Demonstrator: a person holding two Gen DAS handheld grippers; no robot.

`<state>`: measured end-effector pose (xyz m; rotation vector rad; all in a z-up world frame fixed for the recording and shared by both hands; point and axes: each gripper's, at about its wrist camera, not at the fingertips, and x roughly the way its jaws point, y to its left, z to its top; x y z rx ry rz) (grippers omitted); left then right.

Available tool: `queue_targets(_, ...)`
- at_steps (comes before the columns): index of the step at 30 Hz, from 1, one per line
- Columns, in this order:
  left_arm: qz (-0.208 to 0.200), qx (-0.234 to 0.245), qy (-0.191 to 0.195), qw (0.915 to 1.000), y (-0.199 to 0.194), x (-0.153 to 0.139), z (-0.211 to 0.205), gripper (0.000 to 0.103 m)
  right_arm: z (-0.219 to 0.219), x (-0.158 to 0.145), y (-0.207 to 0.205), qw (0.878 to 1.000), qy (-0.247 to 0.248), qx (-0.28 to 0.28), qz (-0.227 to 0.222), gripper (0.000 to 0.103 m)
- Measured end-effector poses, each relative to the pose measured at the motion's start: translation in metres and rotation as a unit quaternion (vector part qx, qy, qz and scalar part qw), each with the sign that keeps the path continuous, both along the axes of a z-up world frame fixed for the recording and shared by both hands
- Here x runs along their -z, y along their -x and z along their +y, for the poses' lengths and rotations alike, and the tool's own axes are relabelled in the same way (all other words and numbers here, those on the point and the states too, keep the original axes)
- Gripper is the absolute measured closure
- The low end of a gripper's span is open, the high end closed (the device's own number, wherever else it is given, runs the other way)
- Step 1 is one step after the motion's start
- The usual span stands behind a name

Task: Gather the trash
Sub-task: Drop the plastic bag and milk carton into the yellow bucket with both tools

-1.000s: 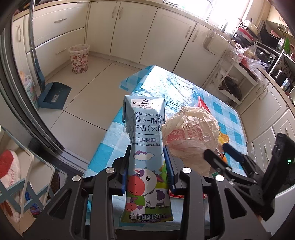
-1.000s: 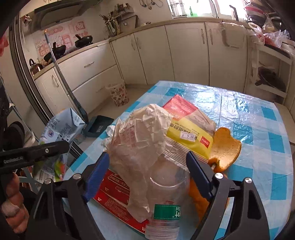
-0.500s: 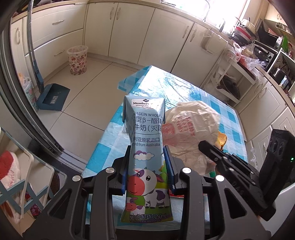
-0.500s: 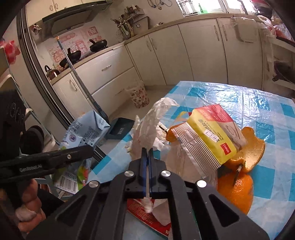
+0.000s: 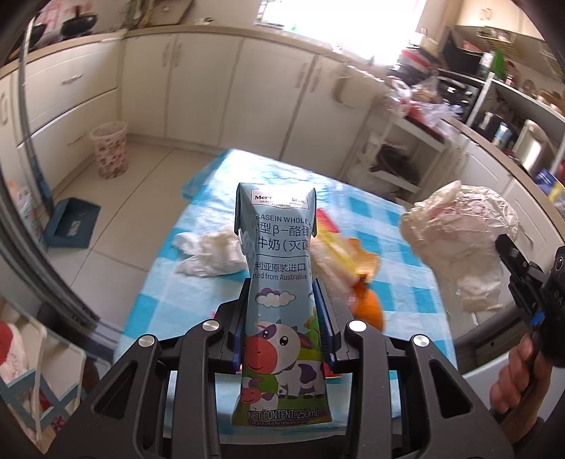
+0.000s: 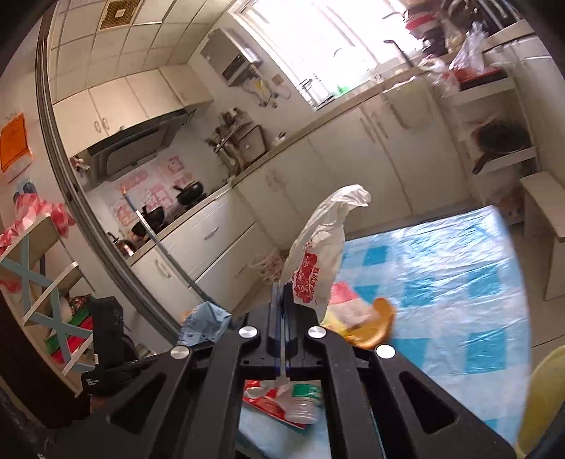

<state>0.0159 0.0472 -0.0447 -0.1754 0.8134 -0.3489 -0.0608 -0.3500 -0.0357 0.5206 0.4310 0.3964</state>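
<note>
Milk carton [image 5: 280, 303] upright, clamped in left gripper [image 5: 280, 325] | plastic bag [image 6: 317, 254] pinched in right gripper [image 6: 282, 303], raised over table [image 6: 459, 282] | waste basket [image 5: 110, 148] far left on floor

Bright daylight floods through the window [image 5: 339, 31] above the counter. Cream cabinets [image 5: 212, 88] line the walls, pale floor tiles [image 5: 141, 183] below. A range hood [image 6: 137, 148] hangs over the stove, and an open shelf unit [image 6: 494, 134] stands by the cabinets.
</note>
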Motion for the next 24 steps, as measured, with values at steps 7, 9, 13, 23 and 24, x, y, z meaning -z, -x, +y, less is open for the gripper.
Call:
queue_targets(7,-0.005,0.111,0.018,0.9937,0.019,-0.006,-0.086,0.072,-0.106,0.007,0.081,0.985,0.044,0.162,0.03,0.101)
queue_targets(9,0.0,0.143,0.018,0.9895,0.025,-0.005,-0.119,0.072,-0.127,0.017,0.097,0.978,0.062,0.19,0.056,0.101)
queue_targets(13,0.011,0.191,0.015,0.9814,0.039,-0.001,-0.173,0.072,-0.159,0.056,0.097,0.964,0.081,0.209,0.143,0.101)
queue_targets(23,0.056,0.257,-0.016,0.9646,0.058,0.034,-0.284,0.072,-0.208,0.157,0.055,0.9,0.079,0.221,0.368,0.06)
queue_targets(24,0.061,0.261,-0.017,0.9633,0.058,0.038,-0.291,0.072,-0.213,0.15,0.056,0.901,0.071,0.232,0.36,0.055)
